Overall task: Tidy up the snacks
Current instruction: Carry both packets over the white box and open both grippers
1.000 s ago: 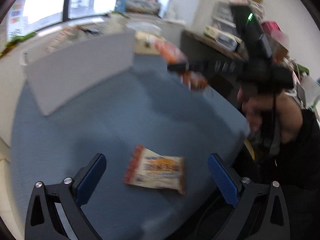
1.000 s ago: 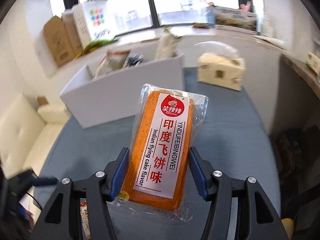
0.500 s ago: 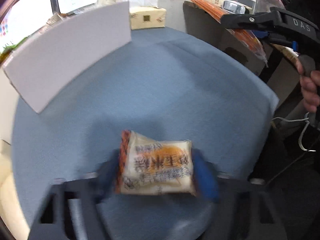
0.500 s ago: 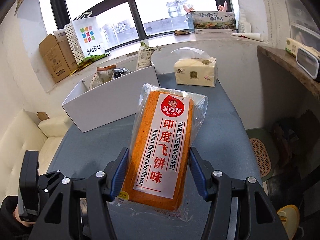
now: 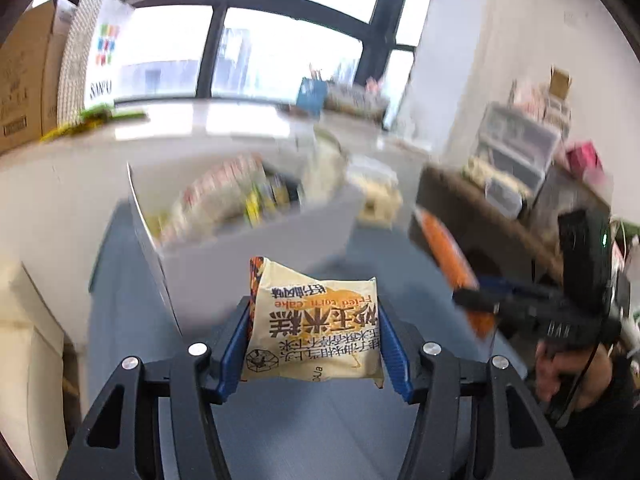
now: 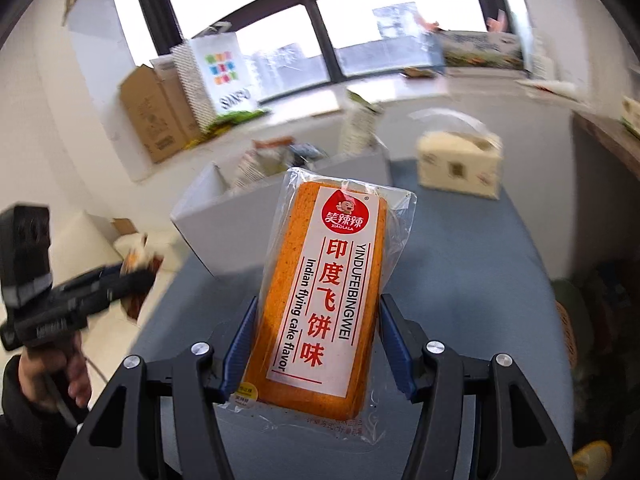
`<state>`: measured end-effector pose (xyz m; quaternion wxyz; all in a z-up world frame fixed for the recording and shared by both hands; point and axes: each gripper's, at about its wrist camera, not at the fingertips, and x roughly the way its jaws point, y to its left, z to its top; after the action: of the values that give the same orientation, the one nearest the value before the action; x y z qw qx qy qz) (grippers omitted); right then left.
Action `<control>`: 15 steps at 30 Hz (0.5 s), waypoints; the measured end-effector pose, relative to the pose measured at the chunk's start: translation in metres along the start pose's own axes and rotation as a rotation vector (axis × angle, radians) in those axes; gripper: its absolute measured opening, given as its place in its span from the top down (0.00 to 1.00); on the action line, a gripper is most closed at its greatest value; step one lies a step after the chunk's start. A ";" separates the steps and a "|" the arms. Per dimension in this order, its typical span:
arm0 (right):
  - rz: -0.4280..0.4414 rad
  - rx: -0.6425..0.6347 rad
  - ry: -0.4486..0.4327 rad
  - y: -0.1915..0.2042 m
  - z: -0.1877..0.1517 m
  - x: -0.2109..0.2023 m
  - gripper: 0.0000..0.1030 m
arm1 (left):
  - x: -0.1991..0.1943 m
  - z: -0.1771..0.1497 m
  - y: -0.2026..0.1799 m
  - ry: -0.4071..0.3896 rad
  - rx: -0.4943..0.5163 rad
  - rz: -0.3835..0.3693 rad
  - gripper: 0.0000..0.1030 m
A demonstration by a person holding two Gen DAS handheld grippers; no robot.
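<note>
My left gripper (image 5: 314, 316) is shut on a cream and orange fried corn cake packet (image 5: 314, 328) and holds it above the blue table (image 5: 320, 420), in front of the white box (image 5: 260, 248) that holds several snack packs. My right gripper (image 6: 316, 320) is shut on a long orange Indian flying cake packet (image 6: 324, 292), lifted above the table with the white box (image 6: 224, 224) behind it. Each gripper shows in the other's view: the right gripper (image 5: 476, 300) at the right, the left gripper (image 6: 136, 276) at the left.
A cream tissue box (image 6: 458, 168) stands on the table right of the white box. Cardboard boxes (image 6: 156, 120) and a white bag (image 6: 222, 72) sit on the windowsill. A dark side desk (image 5: 500, 216) with storage bins is at the right. A cream sofa (image 5: 24, 340) is left.
My left gripper closed on the corn cake packet lying on the table and lifted it toward the white box. My right gripper kept hold of the orange packet and rose slightly.
</note>
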<state>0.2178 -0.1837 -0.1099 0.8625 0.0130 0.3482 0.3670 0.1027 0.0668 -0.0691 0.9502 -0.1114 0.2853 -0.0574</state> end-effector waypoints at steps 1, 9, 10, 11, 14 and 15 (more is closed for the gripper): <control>0.022 -0.009 -0.014 0.005 0.011 0.004 0.38 | 0.002 0.014 0.006 -0.023 0.003 0.005 0.39; 0.087 -0.045 -0.060 0.027 0.106 0.061 0.38 | 0.047 0.101 0.060 -0.082 -0.072 0.053 0.38; 0.086 -0.023 -0.039 0.025 0.122 0.077 0.38 | 0.055 0.109 0.068 -0.076 -0.088 0.071 0.38; 0.078 -0.002 -0.032 0.023 0.133 0.088 0.38 | 0.063 0.115 0.073 -0.071 -0.088 0.098 0.38; 0.041 -0.029 -0.032 0.028 0.164 0.115 0.38 | 0.088 0.129 0.086 -0.044 -0.077 0.145 0.38; 0.021 -0.054 -0.035 0.032 0.174 0.124 0.38 | 0.095 0.131 0.089 -0.034 -0.083 0.152 0.38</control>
<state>0.3645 -0.0397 -0.0425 0.8647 0.0000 0.3227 0.3850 0.2581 0.1602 -0.0344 0.9511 -0.1297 0.2787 0.0287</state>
